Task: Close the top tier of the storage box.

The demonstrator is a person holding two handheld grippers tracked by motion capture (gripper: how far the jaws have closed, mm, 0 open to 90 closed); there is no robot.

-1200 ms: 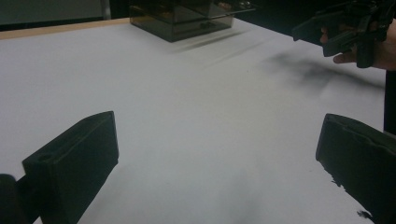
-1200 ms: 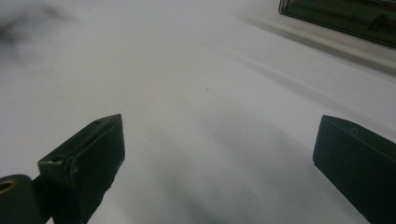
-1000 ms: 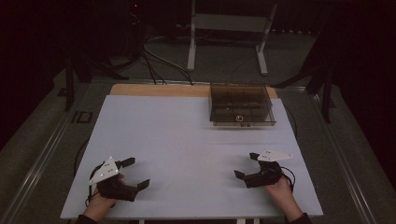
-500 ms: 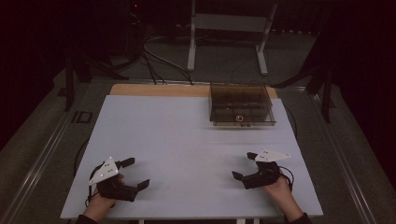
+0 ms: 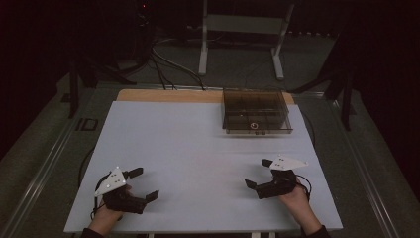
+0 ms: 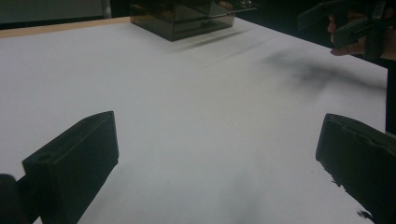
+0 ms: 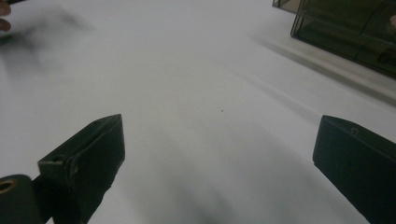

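My left gripper (image 5: 144, 183) rests near the front left of the white table (image 5: 198, 148), held in a hand, jaws wide apart and empty. My right gripper (image 5: 257, 172) sits near the front right, also open with nothing between its jaws. A dark see-through plastic box (image 5: 255, 110) stands at the far right of the table, well beyond both grippers. In the left gripper view, the left gripper (image 6: 219, 135) stands open over bare table, with the box (image 6: 187, 18) far ahead and the other gripper (image 6: 355, 28) at the upper right. The right gripper view shows the right gripper (image 7: 222, 140) open and the box (image 7: 345, 28) at the upper right.
A wooden strip (image 5: 168, 95) runs along the table's far edge. Beyond it stand a metal stand (image 5: 242, 29) and cables (image 5: 163, 64) on the dark floor. Metal rails (image 5: 44, 163) flank the table.
The right gripper has edged slightly away from the front edge and to the left. The left gripper has stayed put.
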